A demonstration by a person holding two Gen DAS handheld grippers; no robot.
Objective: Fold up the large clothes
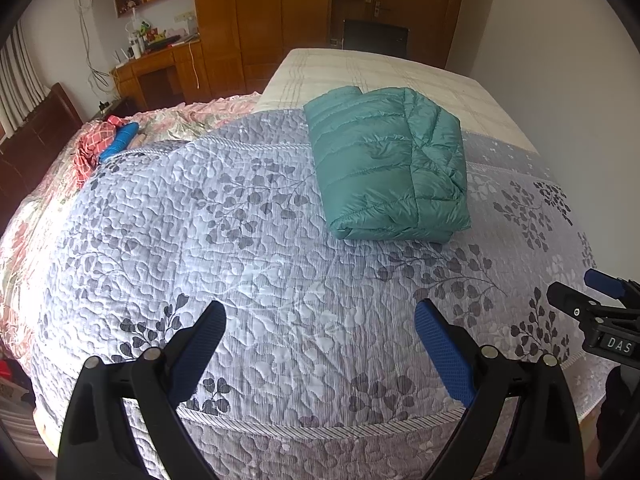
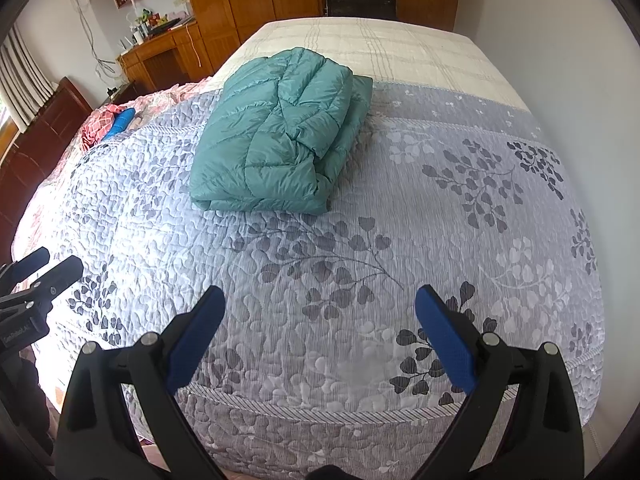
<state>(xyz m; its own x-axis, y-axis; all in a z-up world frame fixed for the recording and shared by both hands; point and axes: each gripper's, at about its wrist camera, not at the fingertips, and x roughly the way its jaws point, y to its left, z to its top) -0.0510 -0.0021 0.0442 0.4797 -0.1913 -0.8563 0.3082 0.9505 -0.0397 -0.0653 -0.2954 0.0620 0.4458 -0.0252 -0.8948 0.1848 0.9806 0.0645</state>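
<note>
- The teal down jacket [image 1: 384, 164] lies on the bed's grey leaf-patterned quilt [image 1: 240, 280], already gathered into a compact, roughly rectangular bundle, near the seam where the quilt meets the cream checked cover [image 1: 380, 72].
- From the right wrist view the bundle [image 2: 276, 140] shows several stacked layers and a folded front edge facing the cameras; no sleeve or hem trails loose on the near sides, while the far side is hidden.
- The left gripper [image 1: 320, 344] hangs over the near edge of the bed with its blue-padded fingers [image 1: 444, 356] spread apart and empty, well away from the jacket.
- The right gripper [image 2: 318, 340] is likewise released, its fingers [image 2: 196, 340] wide and holding nothing, also well apart from the jacket.
- Judged from this, the folding looks essentially done: the garment is compact and neither gripper touches it.
- What might remain is slight: the top layer looks puffy and a little creased, so a squaring-up or pressing flat could be wanted.
- A pink checked cloth [image 1: 94, 140] lies at the far left of the bed; whether it belongs to the task cannot be told.
</note>
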